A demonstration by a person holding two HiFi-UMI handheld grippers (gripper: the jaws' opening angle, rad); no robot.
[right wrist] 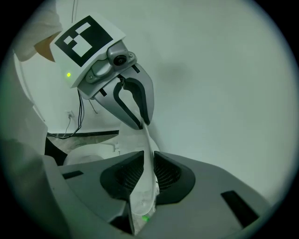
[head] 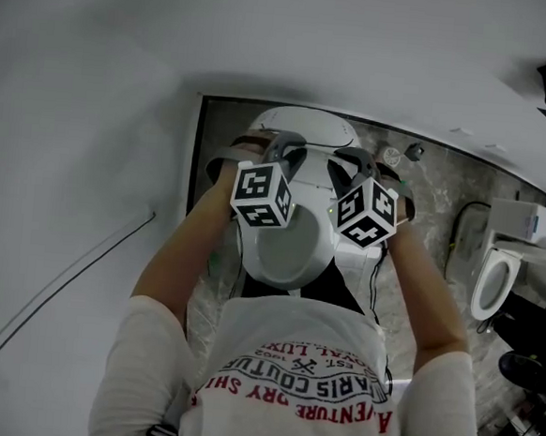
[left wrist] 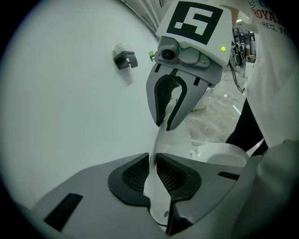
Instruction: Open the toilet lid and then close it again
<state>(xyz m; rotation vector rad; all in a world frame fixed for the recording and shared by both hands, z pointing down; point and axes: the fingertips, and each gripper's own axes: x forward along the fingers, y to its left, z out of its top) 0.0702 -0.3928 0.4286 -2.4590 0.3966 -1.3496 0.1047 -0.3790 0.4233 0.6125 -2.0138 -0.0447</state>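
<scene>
The toilet lid [left wrist: 158, 186] stands lifted off the seat [right wrist: 84, 156], its thin free edge running edge-on from one tool to the other. The left gripper [left wrist: 153, 161] is clamped on that edge, pads pressing either face. The right gripper [right wrist: 150, 156] is clamped on the same edge just beside it. Judged from this posture, the step in hand is guiding the lid through its swing. Procedure: move both grippers together along the arc about the hinge, hold them level with each other so the lid does not twist, and maintain pad pressure until the lid rests against its stop. Do not pull outward, as the thin edge can slip from the pads. Count: one held lid, two grippers, two marker cubes [head: 261, 194], two toilets including the second toilet [head: 494, 281] at the right, and one wall bracket [left wrist: 124, 59].
</scene>
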